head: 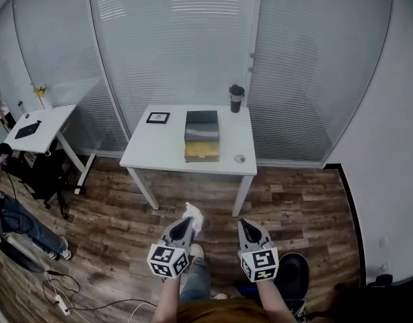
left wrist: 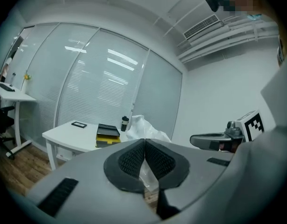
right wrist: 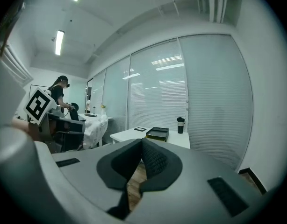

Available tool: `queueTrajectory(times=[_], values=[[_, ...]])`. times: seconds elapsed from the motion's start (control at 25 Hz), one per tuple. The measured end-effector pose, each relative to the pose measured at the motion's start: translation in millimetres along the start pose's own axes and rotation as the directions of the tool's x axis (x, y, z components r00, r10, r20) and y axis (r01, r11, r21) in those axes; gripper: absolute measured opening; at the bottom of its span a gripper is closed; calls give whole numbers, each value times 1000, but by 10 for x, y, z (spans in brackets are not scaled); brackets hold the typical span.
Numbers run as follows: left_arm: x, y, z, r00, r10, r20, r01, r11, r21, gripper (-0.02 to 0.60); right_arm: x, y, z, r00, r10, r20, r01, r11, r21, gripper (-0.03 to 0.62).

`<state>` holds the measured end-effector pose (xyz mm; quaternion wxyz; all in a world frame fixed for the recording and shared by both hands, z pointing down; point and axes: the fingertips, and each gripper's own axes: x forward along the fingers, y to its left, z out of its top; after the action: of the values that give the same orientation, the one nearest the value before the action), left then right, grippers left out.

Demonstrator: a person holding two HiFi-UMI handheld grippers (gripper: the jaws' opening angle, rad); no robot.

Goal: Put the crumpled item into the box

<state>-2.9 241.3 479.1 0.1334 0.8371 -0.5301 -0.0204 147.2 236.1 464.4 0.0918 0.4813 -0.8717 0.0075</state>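
Head view, box [head: 202, 136]: it stands on the white table [head: 159, 150], one part dark and one part yellow; what lies inside cannot be made out.
Head view, crumpled item [head: 193, 214]: white, at the tip of the left gripper [head: 185, 223], over the wood floor [head: 294, 204] and well apart from the box.
Left gripper view, jaws: clamped on the crumpled item, which bulges above them.
Right gripper view, jaws: the right gripper [right wrist: 142, 146] has them pressed together with nothing between.

2 grey hand-held grippers [head: 188, 222] [head: 246, 225], black-and-white marker cubes [head: 169, 260] [head: 259, 264]
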Motion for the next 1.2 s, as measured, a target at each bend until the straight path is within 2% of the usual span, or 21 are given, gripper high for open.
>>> queueTrajectory(times=[0.16, 0.32, 0.56, 0.72, 0.96, 1.2], values=[[393, 291, -32, 1000, 6, -13, -6, 1000, -25, 28, 413, -202, -73, 1000, -4, -27, 4, 1000, 4, 12], [939, 596, -69, 999, -21, -51, 19, 999, -37, 28, 925, -428, -239, 996, -21, -85, 22, 1000, 14, 12], [1829, 1248, 143, 994, -55, -96, 56, 998, 5, 28, 1942, -810, -201, 990, -43, -135, 49, 998, 41, 12], [2350, 1720, 281, 992, -70, -109, 69, 998, -11, 28, 2565, -1057, -168, 982, -73, -173, 84, 995, 54, 12], [2878, 2198, 462, 990, -92, -103, 89, 995, -33, 28, 3206, -1291, -100, 977, -104, -188, 118, 991, 66, 12], [3130, 2435, 541, 989, -109, -100, 105, 993, -47, 28, 3534, -1385, -5, 977, -116, -178, 128, 990, 58, 12]])
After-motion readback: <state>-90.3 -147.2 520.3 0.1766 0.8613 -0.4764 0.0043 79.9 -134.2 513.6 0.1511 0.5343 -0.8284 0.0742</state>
